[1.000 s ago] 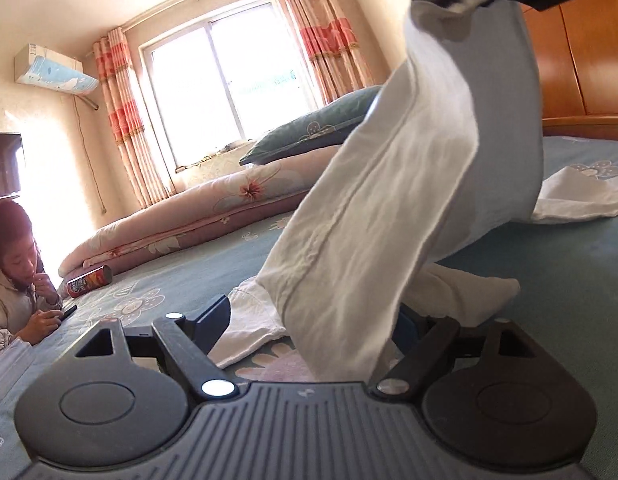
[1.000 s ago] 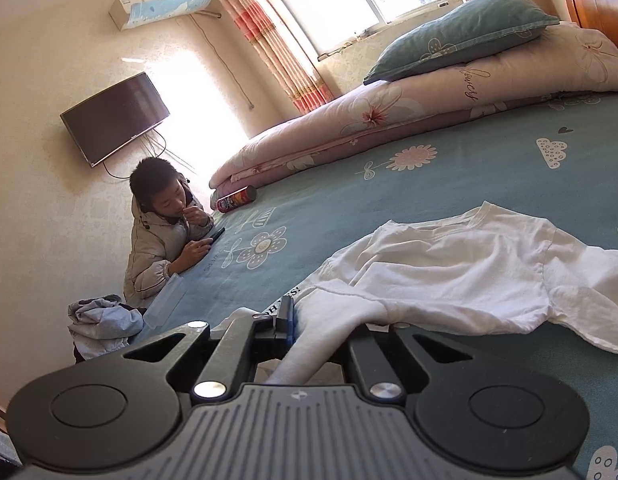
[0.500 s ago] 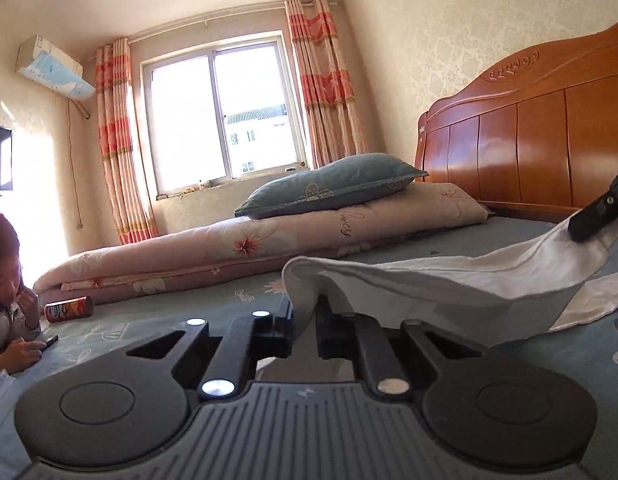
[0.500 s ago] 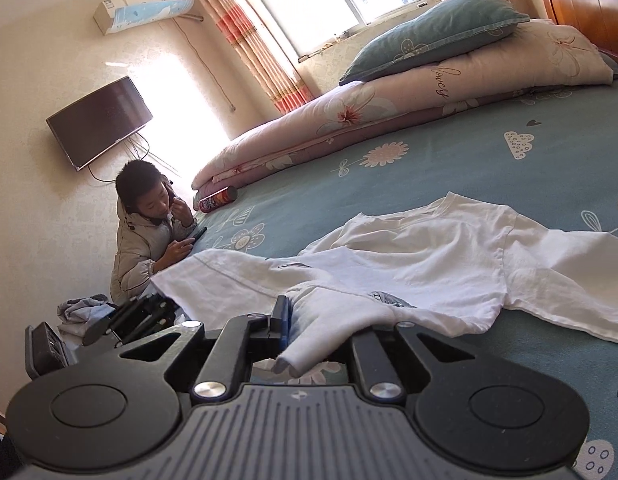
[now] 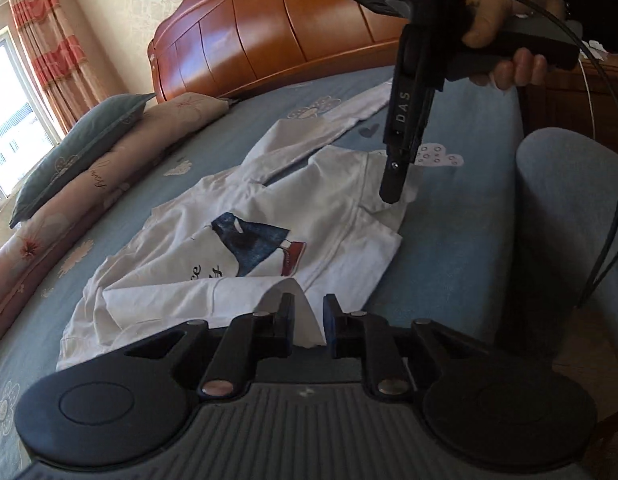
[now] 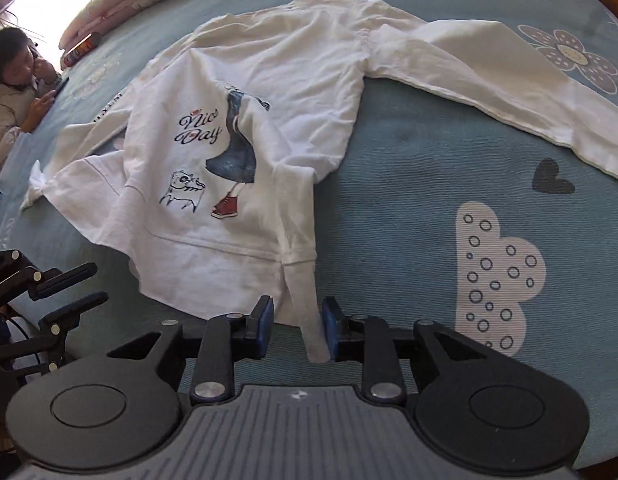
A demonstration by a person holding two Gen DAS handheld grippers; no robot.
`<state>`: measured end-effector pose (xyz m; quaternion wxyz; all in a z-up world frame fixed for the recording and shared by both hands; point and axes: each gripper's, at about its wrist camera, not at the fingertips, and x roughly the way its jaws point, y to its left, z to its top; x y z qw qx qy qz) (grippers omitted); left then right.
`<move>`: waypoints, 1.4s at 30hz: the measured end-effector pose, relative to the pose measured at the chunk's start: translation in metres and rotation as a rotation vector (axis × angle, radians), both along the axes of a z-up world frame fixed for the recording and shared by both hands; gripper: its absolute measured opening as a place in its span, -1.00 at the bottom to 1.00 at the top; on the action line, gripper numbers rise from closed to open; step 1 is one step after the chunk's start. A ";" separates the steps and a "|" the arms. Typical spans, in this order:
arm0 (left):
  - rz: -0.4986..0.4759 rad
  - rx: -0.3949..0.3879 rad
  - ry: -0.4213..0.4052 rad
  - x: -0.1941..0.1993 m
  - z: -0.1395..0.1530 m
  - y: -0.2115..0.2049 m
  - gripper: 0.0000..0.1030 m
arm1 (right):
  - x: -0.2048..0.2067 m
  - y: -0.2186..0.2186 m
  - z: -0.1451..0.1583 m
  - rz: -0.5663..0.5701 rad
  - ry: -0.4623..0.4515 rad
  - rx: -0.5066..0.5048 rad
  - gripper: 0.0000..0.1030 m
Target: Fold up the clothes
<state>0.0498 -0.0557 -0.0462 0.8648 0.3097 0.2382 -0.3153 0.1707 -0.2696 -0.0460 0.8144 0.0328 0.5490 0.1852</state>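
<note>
On blue bed [image 6: 389,184], white shirt [image 6: 245,92] flat; both hand-held grippers opening.

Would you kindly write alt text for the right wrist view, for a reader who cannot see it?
A white long-sleeved cotton shirt with a printed girl-and-dog picture lies spread on a blue flower-patterned bedsheet. The right gripper is opening, a hem corner still between its pads. A seated person is at the far left edge.

Blue floral bed [image 6: 409,168]: white shirt [image 6: 269,92], rolled quilt [image 5: 89,184], can [image 6: 81,50]
</note>
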 end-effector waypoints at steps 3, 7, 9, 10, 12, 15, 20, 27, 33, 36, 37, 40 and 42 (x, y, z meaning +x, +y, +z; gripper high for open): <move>0.014 -0.005 0.031 0.002 0.002 0.004 -0.64 | -0.005 0.003 0.018 0.018 -0.074 -0.019 -0.21; 0.111 -0.018 0.064 0.015 0.016 0.024 -0.58 | -0.008 0.026 0.049 0.096 -0.232 -0.098 -0.13; 0.160 -0.043 0.100 0.019 0.020 0.036 -0.56 | -0.011 0.042 0.062 0.163 -0.319 -0.121 -0.06; 0.190 -0.071 0.133 0.022 0.023 0.044 -0.56 | -0.012 0.050 0.067 0.202 -0.360 -0.115 -0.04; 0.241 -0.147 0.213 0.026 0.028 0.061 -0.47 | -0.017 0.067 0.072 0.276 -0.410 -0.100 0.01; 0.313 -0.347 0.443 0.037 0.036 0.096 0.16 | -0.023 0.099 0.075 0.395 -0.474 -0.107 0.02; 0.492 -0.506 0.587 0.053 0.048 0.147 0.38 | -0.029 0.154 0.069 0.578 -0.568 -0.142 0.02; 0.757 -0.565 0.613 0.074 0.050 0.211 0.54 | -0.025 0.216 0.059 0.744 -0.682 -0.213 0.21; 0.840 -0.837 0.737 0.088 0.021 0.251 0.54 | -0.029 0.268 0.025 0.933 -0.740 -0.389 0.30; 0.868 -0.980 0.799 0.094 0.005 0.263 0.54 | -0.039 0.281 0.005 1.015 -0.822 -0.545 0.28; 0.878 -0.995 0.802 0.096 0.001 0.264 0.54 | -0.042 0.283 0.001 1.029 -0.845 -0.600 0.21; 0.881 -1.051 0.831 0.101 -0.007 0.265 0.55 | -0.043 0.276 0.002 1.005 -0.878 -0.665 -0.75; 0.876 -1.087 0.852 0.104 -0.012 0.265 0.55 | -0.043 0.265 0.014 0.970 -0.867 -0.630 -0.88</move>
